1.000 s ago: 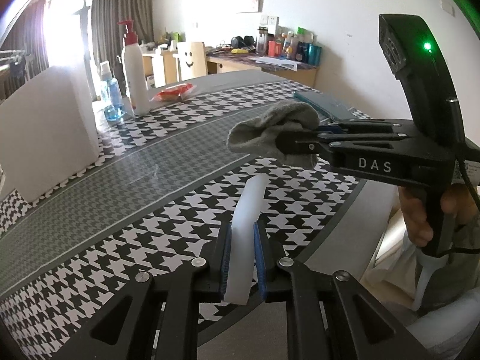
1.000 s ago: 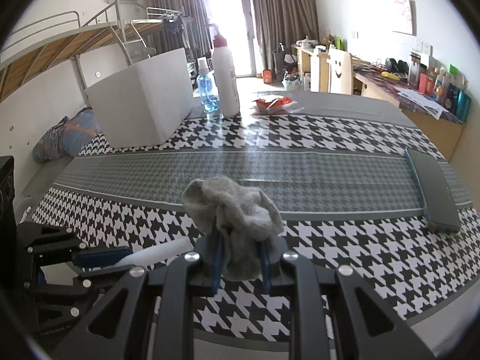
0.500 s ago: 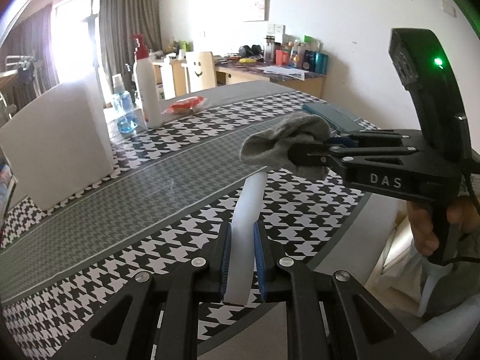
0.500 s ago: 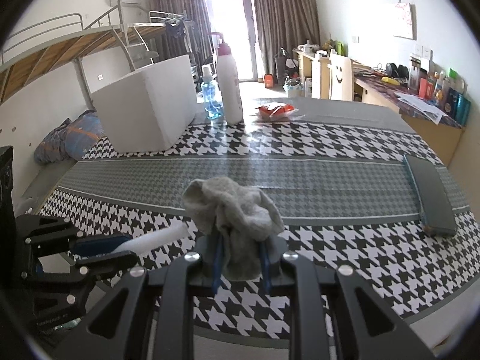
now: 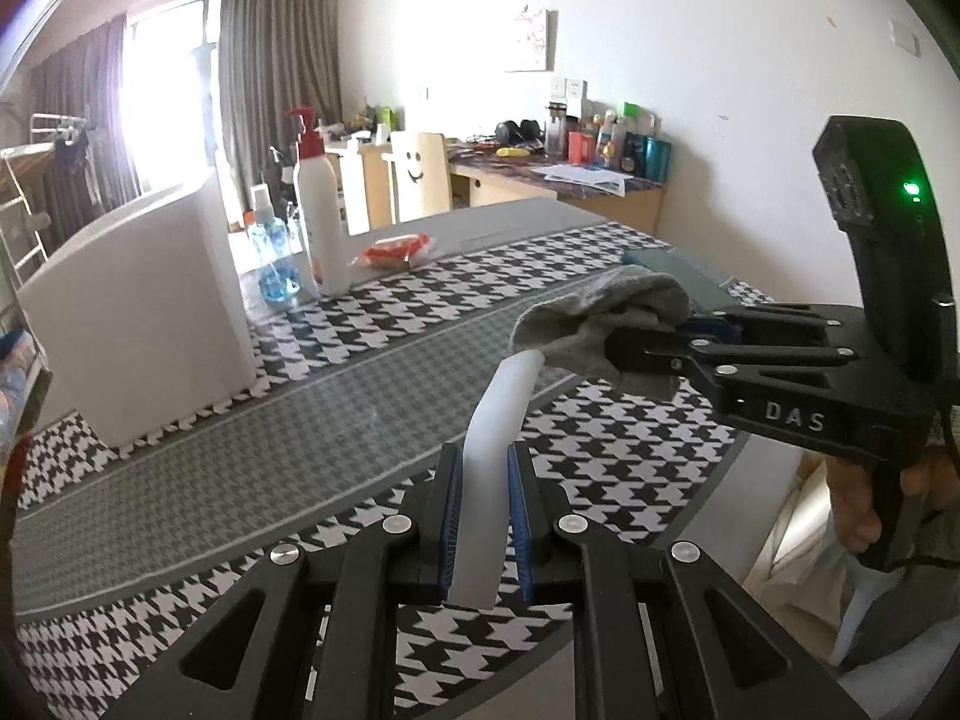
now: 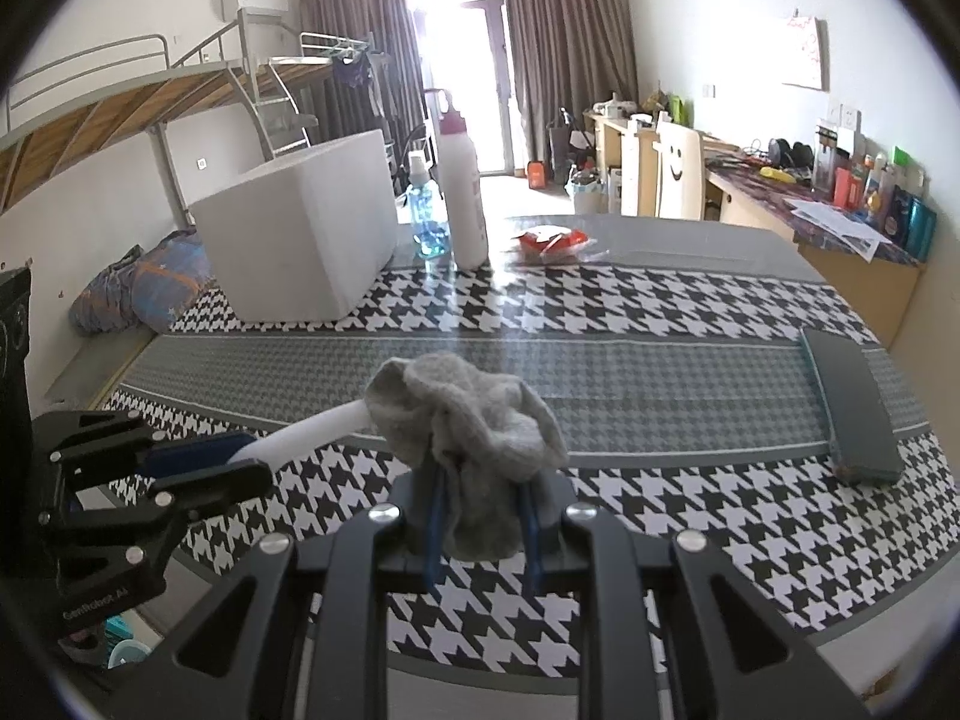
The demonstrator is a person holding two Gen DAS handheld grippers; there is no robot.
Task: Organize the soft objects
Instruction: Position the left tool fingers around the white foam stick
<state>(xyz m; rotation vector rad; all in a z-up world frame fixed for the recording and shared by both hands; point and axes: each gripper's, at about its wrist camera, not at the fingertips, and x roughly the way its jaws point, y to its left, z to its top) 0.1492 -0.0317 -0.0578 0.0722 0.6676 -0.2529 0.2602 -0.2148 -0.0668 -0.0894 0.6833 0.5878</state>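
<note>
Left gripper (image 5: pixel 485 504) has risen slightly, bringing the white strip's (image 5: pixel 493 420) tip up under the grey sock (image 6: pixel 465 420). Its fingers pinch the strip. Right gripper (image 6: pixel 480 534) is clamped on the bunched sock, over the table's (image 6: pixel 630 360) near edge, probably to gather both for the white box (image 6: pixel 300 228).

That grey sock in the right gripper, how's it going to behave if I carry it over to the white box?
The grey sock looks floppy: it bunches above the right gripper and sags round the pads. It is probably light, since a pinch on one part holds it all up. It seems unlikely to slip, though the loose folds touching the white tube may drag or snag.
</note>
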